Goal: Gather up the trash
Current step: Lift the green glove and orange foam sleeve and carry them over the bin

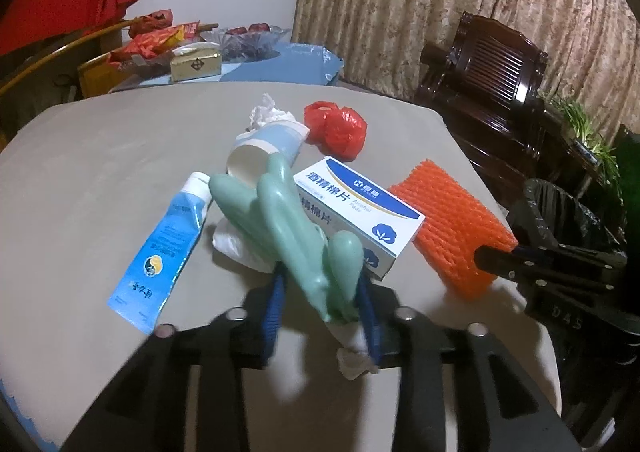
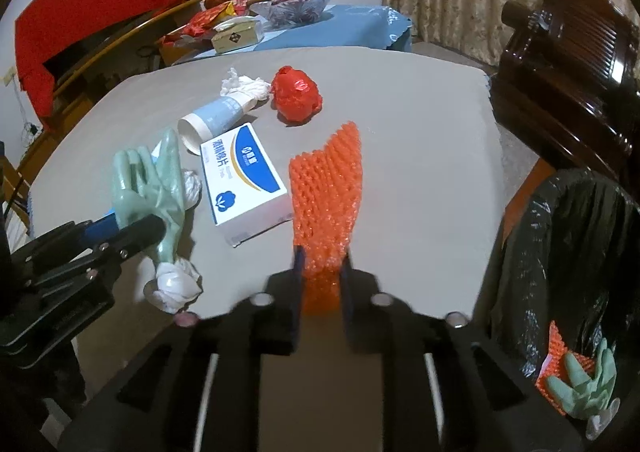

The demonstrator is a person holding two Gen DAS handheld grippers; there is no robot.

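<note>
A pale green rubber glove (image 1: 280, 220) stands up off the grey table (image 1: 100, 172), and my left gripper (image 1: 320, 308) is shut on its wrist end, with the white cuff (image 1: 352, 360) hanging below the blue pads. From the right wrist view the same glove (image 2: 152, 180) is pinched in the left gripper (image 2: 132, 228). My right gripper (image 2: 324, 276) is shut on the near end of an orange foam net (image 2: 328, 180), which lies flat on the table. A bin lined with a black bag (image 2: 580, 252) stands off the table's right edge and holds another green glove (image 2: 588, 388) and an orange net (image 2: 560, 356).
Also on the table are a blue toothpaste tube (image 1: 164, 248), an alcohol-pads box (image 1: 360, 212), a tipped paper cup (image 1: 264, 152), a white tissue wad (image 1: 266, 114) and a red plastic bag (image 1: 336, 128). A dark wooden chair (image 1: 488, 64) stands at the right.
</note>
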